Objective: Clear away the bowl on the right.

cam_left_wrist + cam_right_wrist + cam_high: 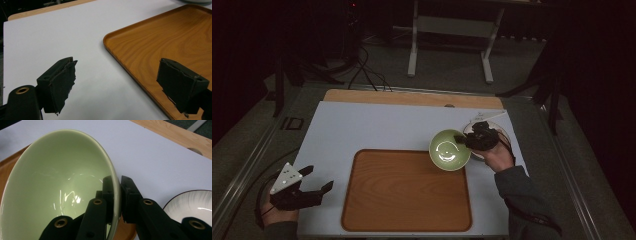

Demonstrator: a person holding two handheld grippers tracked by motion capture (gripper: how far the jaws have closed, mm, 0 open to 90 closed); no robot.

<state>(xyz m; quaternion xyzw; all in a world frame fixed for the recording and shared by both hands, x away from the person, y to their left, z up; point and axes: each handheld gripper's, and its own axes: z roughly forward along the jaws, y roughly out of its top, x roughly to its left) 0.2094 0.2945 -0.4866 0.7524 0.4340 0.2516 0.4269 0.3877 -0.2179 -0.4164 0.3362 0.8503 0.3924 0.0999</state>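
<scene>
Green bowl (450,149) clamped by its rim in the right tongs (466,140), above the wooden tray's (406,210) two-o'clock corner. Left tongs (314,181) gape, nothing gripped, at the worktop's (377,127) eight o'clock.

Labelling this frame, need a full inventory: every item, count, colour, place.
green bowl: 1, pale green, held by its rim at the tray's far right corner
white bowl: 1, white with dark streaks at the rim, on the sheet right of the green bowl
wooden tray: 1, brown, near middle of the sheet
white sheet: 1, covers the tabletop
wooden tabletop: 1, light wood, its far edge bare beyond the sheet
stand: 1, white-legged, on the floor behind
right gripper: 1, black, shut on the green bowl's rim
left gripper: 1, black, jaws open, left of the tray
</scene>
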